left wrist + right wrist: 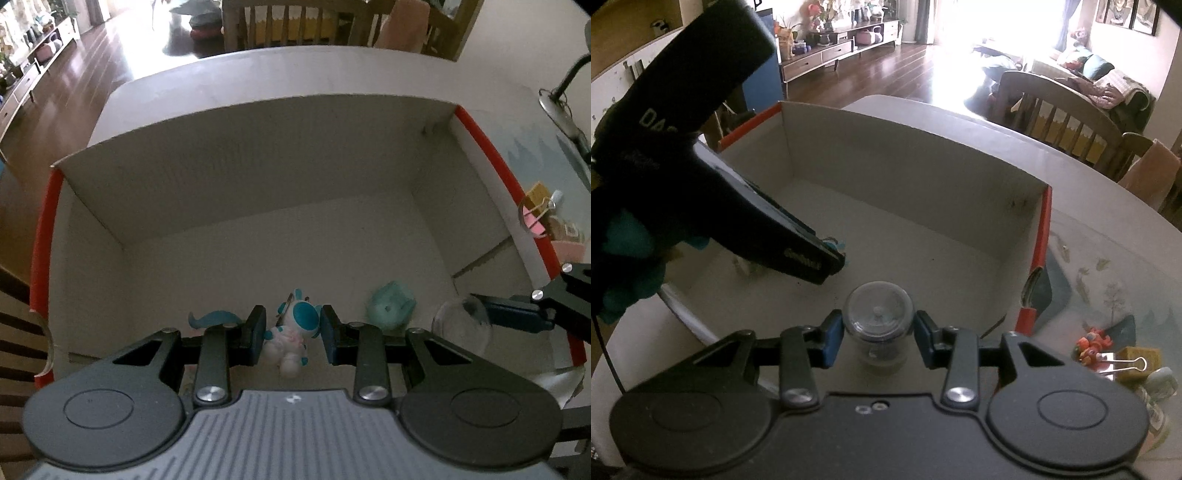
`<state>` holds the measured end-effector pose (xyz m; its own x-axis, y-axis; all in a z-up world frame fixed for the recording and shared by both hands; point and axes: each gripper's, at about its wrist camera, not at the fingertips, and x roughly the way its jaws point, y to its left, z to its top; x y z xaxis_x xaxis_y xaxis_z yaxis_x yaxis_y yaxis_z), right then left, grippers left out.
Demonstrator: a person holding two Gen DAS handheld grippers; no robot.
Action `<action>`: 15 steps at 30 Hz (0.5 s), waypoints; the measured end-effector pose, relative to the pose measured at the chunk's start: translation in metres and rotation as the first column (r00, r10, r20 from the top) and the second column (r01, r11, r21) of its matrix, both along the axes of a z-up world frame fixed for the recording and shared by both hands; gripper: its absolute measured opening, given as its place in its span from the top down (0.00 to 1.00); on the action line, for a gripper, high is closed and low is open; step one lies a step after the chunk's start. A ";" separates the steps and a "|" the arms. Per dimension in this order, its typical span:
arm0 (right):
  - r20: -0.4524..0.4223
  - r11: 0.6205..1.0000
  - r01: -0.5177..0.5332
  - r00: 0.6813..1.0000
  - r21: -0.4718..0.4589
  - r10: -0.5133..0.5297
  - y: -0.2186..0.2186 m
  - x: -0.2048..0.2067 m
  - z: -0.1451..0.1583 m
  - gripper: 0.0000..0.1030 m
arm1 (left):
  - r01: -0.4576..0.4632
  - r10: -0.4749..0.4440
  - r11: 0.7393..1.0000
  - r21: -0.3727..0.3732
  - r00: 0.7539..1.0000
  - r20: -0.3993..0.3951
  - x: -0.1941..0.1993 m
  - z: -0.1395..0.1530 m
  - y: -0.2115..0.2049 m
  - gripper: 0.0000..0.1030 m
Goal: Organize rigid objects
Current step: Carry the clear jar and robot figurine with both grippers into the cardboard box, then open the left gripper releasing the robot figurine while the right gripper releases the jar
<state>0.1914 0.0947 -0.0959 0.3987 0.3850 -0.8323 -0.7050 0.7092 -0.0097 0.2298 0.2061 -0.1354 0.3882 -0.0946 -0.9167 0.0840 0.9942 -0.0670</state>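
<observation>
A white cardboard box with red outer sides stands on the table. In the left wrist view my left gripper is low inside it, around a white and teal toy figure; the pads stand a little off its sides. A mint toy and a teal curved piece lie on the box floor beside it. In the right wrist view my right gripper holds a clear round capsule over the box's near edge; the capsule also shows in the left wrist view.
Right of the box on the patterned table lie an orange toy, a binder clip and a small yellow box. Wooden chairs stand behind the table. The left gripper's body crosses the box's left side.
</observation>
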 end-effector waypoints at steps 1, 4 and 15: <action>0.000 1.000 0.002 1.000 0.003 -0.002 -0.001 -0.001 0.001 0.60 | 0.002 -0.002 1.000 0.005 1.000 -0.003 0.000 0.000 0.000 0.70; 0.005 1.000 0.007 1.000 0.002 -0.007 0.000 0.000 0.001 0.59 | 0.000 0.000 1.000 0.005 1.000 -0.007 -0.001 -0.001 0.001 0.70; -0.006 0.998 0.052 0.999 0.038 -0.052 -0.013 0.002 0.008 0.52 | -0.015 0.015 1.000 0.010 0.999 0.030 -0.004 0.008 0.000 0.69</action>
<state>0.1937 0.0814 -0.0874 0.4151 0.3948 -0.8197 -0.6669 0.7448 0.0211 0.2261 0.2056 -0.1277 0.4168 -0.0791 -0.9055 0.0707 0.9960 -0.0545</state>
